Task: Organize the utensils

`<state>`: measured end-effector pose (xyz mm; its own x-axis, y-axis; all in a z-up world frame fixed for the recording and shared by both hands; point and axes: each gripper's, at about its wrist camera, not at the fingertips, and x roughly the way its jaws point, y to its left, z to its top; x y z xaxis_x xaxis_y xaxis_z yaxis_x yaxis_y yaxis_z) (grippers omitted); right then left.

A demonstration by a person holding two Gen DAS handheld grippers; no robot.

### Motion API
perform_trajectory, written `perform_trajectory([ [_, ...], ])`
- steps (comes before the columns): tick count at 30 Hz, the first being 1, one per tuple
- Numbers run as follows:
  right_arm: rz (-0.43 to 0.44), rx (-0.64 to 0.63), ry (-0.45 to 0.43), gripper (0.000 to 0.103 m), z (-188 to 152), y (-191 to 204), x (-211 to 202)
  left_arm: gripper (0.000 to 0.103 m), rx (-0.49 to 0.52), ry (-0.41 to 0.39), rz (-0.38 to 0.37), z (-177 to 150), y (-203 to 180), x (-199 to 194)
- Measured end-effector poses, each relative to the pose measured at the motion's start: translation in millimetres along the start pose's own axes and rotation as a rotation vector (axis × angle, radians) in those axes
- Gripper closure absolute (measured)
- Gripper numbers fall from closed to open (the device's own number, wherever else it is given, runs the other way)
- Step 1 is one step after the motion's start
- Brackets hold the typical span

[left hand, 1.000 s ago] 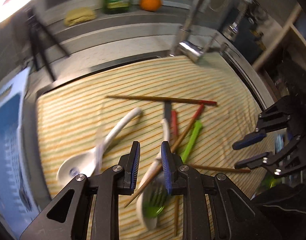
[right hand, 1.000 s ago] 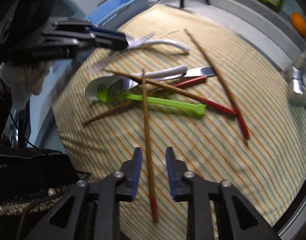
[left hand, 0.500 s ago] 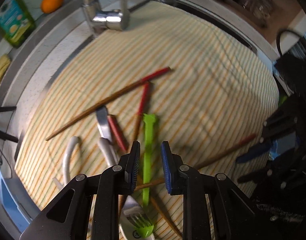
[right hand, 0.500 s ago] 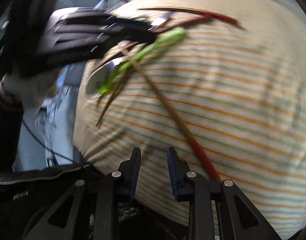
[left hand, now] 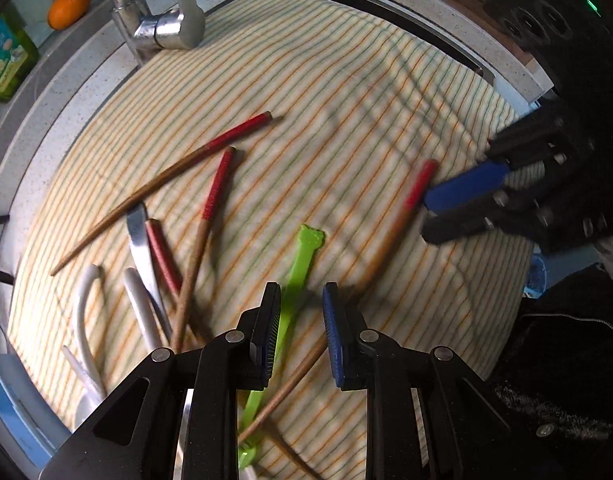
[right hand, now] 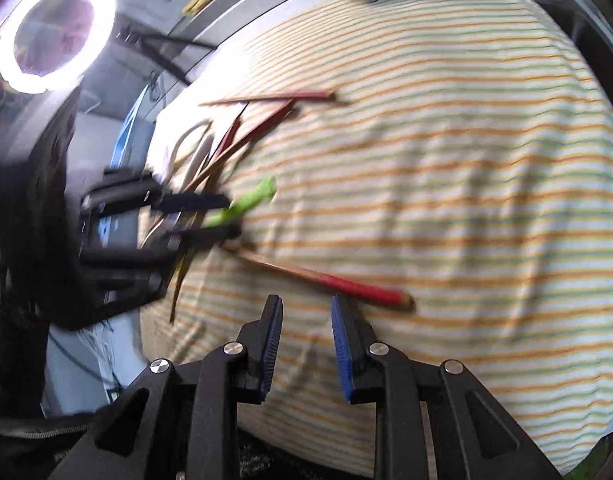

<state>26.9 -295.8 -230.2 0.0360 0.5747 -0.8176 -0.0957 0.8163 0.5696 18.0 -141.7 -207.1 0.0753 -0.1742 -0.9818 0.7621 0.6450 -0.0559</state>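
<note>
Utensils lie scattered on a striped cloth [left hand: 346, 100]: a green-handled fork [left hand: 304, 252], several red-ended chopsticks [left hand: 214, 196], two white spoons [left hand: 82, 308] and a metal handle [left hand: 140, 248]. My left gripper [left hand: 301, 300] points down over the pile, its jaws narrowly apart. The green handle lies in the gap without being pinched. In the right wrist view my right gripper [right hand: 306, 308] hovers just short of a lone chopstick [right hand: 362, 290], jaws narrowly apart and empty. There the left gripper [right hand: 198, 216] straddles the green handle [right hand: 246, 202]. The right gripper [left hand: 458, 200] sits at that chopstick's red end [left hand: 418, 184].
A faucet [left hand: 162, 28] stands at the cloth's far edge, with an orange [left hand: 68, 6] and a green bottle [left hand: 6, 64] on the ledge behind. A blue basket [left hand: 10, 400] sits left of the cloth. A ring light [right hand: 54, 28] glows beyond it.
Both grippers have rolled and sunk toward the cloth. The left one has come over the green handle. The right one has closed in on the lone chopstick's red end.
</note>
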Motion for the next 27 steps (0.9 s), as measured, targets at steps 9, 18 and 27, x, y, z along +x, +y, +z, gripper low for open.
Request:
perform_trajectory([
  [9, -0.014, -0.011, -0.016, 0.081, 41, -17, -4, 0.083, -0.159, -0.066, -0.039, 7, -26, 14],
  [18, -0.052, -0.076, -0.012, 0.081, 58, -7, -4, 0.082, -0.244, -0.111, 0.007, -21, -8, -8],
  [27, -0.021, 0.016, -0.025, 0.079, 27, 1, 0, 0.082, -0.057, -0.035, 0.033, -45, 2, -15],
])
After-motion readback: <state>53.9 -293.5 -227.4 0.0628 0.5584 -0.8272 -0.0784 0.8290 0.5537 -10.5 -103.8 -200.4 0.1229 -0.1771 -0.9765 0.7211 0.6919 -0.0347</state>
